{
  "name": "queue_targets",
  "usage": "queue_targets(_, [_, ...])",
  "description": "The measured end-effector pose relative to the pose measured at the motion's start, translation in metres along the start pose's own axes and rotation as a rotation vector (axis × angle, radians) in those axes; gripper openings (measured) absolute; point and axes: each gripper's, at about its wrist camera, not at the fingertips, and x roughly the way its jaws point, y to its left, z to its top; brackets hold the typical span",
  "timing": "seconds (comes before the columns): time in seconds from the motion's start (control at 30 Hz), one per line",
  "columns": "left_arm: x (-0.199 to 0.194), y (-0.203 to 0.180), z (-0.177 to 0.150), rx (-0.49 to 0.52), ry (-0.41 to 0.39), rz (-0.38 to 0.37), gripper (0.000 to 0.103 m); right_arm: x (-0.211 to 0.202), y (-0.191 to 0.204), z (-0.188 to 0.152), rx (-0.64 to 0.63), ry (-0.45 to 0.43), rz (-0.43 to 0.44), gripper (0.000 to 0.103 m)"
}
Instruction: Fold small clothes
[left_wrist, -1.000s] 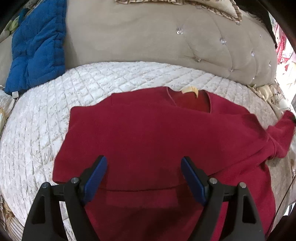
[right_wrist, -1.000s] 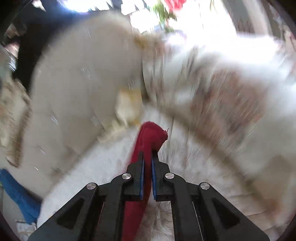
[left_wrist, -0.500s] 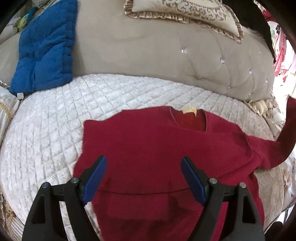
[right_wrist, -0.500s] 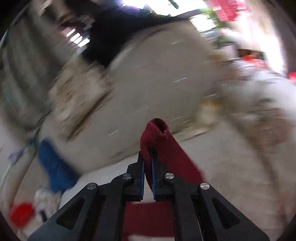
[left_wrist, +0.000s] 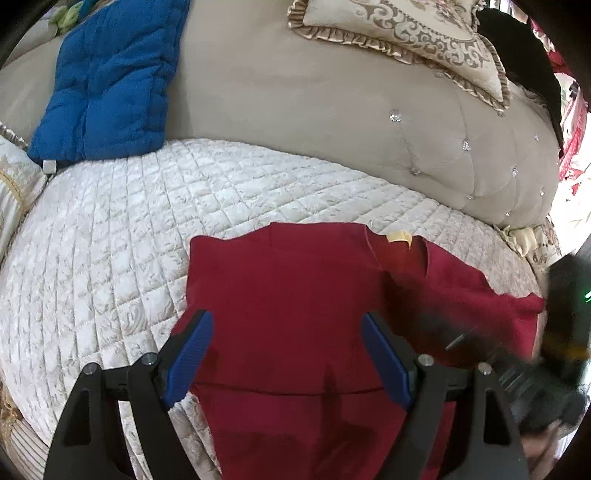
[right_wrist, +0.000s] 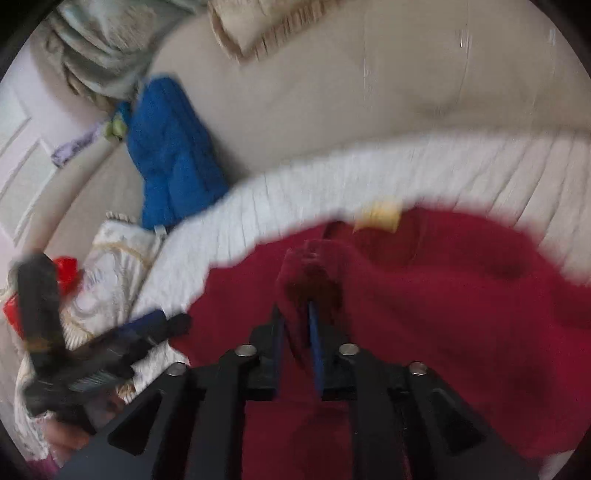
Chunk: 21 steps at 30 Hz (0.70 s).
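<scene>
A small red sweater (left_wrist: 295, 295) lies on the white quilted bed (left_wrist: 110, 229), collar and yellow tag (left_wrist: 398, 236) at the far edge. My left gripper (left_wrist: 284, 354) is open and empty, hovering over the sweater's lower body. My right gripper (right_wrist: 295, 321) holds the red sleeve cuff (right_wrist: 310, 266) between its nearly closed jaws, carrying it over the sweater's body (right_wrist: 461, 314). The right gripper appears blurred at the right edge of the left wrist view (left_wrist: 517, 354). The left gripper shows blurred at the left of the right wrist view (right_wrist: 110, 339).
A beige tufted headboard (left_wrist: 295, 110) stands behind the bed. A blue quilted cushion (left_wrist: 107, 77) leans on it at left; an ornate pillow (left_wrist: 406, 29) at top right. A patterned pillow (right_wrist: 114, 266) and red objects (right_wrist: 64, 269) lie at the bed's left side.
My right gripper swung the sleeve from the right side inward over the sweater's body. The left gripper drew back and up, staying open.
</scene>
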Motion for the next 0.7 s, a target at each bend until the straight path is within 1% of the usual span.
queue_targets(0.03, [0.001,0.000,0.000,0.001,0.003,-0.004,0.085,0.014,-0.004,-0.006,0.028,0.061,0.034,0.013])
queue_targets(0.07, [0.002,-0.002,0.000,0.005,0.006,-0.008,0.085,0.022,-0.006,-0.012,0.048,0.127,0.071,0.013])
queue_targets(0.1, [0.003,-0.005,-0.001,0.011,0.007,-0.014,0.085,0.018,-0.007,-0.016,0.038,0.144,0.081,0.014])
queue_targets(0.17, [0.006,-0.013,-0.001,0.033,0.010,-0.033,0.085,-0.009,-0.006,-0.016,-0.023,0.100,0.050,0.017])
queue_targets(0.27, [0.020,-0.031,-0.001,0.063,0.046,-0.068,0.085,-0.070,-0.012,-0.013,-0.103,-0.003,-0.009,0.023])
queue_targets(0.33, [0.032,-0.047,-0.003,0.086,0.067,-0.096,0.085,-0.103,-0.024,-0.013,-0.096,-0.060,-0.070,0.026])
queue_targets(0.37, [0.037,-0.054,-0.003,0.097,0.076,-0.099,0.085,-0.119,-0.036,-0.013,-0.068,-0.086,-0.101,0.027])
queue_targets(0.43, [0.052,-0.070,-0.006,0.130,0.113,-0.097,0.070,-0.142,-0.061,-0.017,-0.007,-0.114,-0.143,0.028])
queue_targets(0.47, [0.061,-0.079,-0.008,0.143,0.146,-0.100,0.044,-0.151,-0.073,-0.019,0.026,-0.123,-0.160,0.028])
queue_targets(0.5, [0.069,-0.086,-0.010,0.150,0.182,-0.108,0.021,-0.158,-0.082,-0.019,0.051,-0.129,-0.174,0.028])
queue_targets(0.53, [0.076,-0.094,-0.012,0.162,0.205,-0.111,0.019,-0.167,-0.095,-0.022,0.084,-0.141,-0.202,0.028])
queue_targets(0.57, [0.075,-0.101,-0.012,0.180,0.185,-0.094,0.018,-0.173,-0.100,-0.023,0.100,-0.150,-0.216,0.028])
queue_targets(0.6, [0.075,-0.105,-0.012,0.194,0.175,-0.089,0.009,-0.180,-0.108,-0.025,0.117,-0.161,-0.228,0.028])
queue_targets(0.63, [0.073,-0.107,-0.012,0.203,0.171,-0.089,0.009,-0.186,-0.115,-0.025,0.135,-0.172,-0.238,0.028])
queue_targets(0.7, [0.061,-0.103,-0.004,0.177,0.145,-0.124,0.008,-0.194,-0.127,-0.024,0.165,-0.180,-0.256,0.028])
